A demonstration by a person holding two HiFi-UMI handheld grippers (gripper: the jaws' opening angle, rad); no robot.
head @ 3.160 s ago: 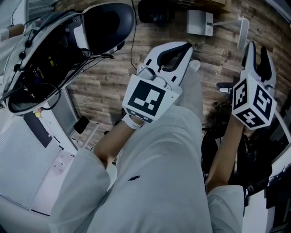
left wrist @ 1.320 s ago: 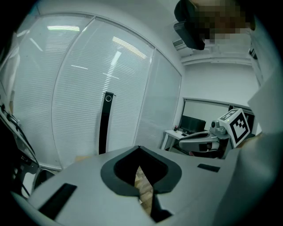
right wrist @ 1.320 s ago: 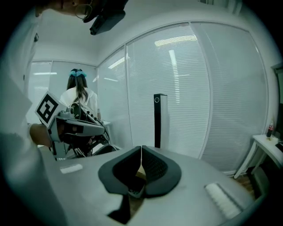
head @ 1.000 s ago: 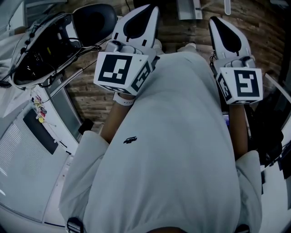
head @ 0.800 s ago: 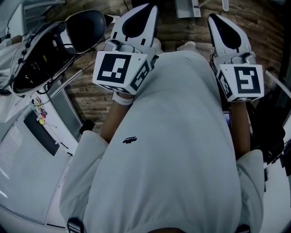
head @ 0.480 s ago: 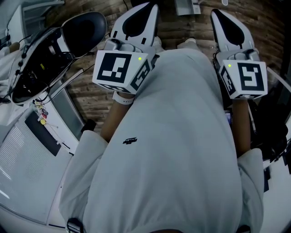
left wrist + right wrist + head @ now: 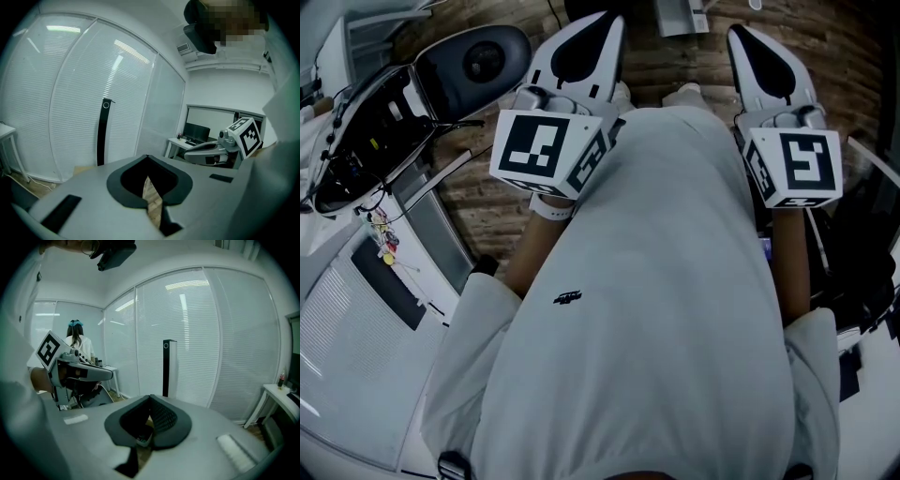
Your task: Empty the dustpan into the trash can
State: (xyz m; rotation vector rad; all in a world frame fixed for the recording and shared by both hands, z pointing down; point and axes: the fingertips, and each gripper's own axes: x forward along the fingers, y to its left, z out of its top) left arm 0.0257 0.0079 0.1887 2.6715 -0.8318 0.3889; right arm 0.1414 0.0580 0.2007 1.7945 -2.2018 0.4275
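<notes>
Here, seen from above, a person in a pale top (image 7: 666,281) holds the left tool (image 7: 598,33) and right tool (image 7: 750,52) out over a wooden floor (image 7: 497,202). Both tools are pressed together and carry nothing. Neither the dustpan nor the trash can appears in any view, so both must lie somewhere outside them. The likely risk is that tools this tightly closed would knock the dustpan's handle rather than take it, tipping the sweepings out. Dark equipment with cables (image 7: 384,131) beside the left tool could also snag a reach.
</notes>
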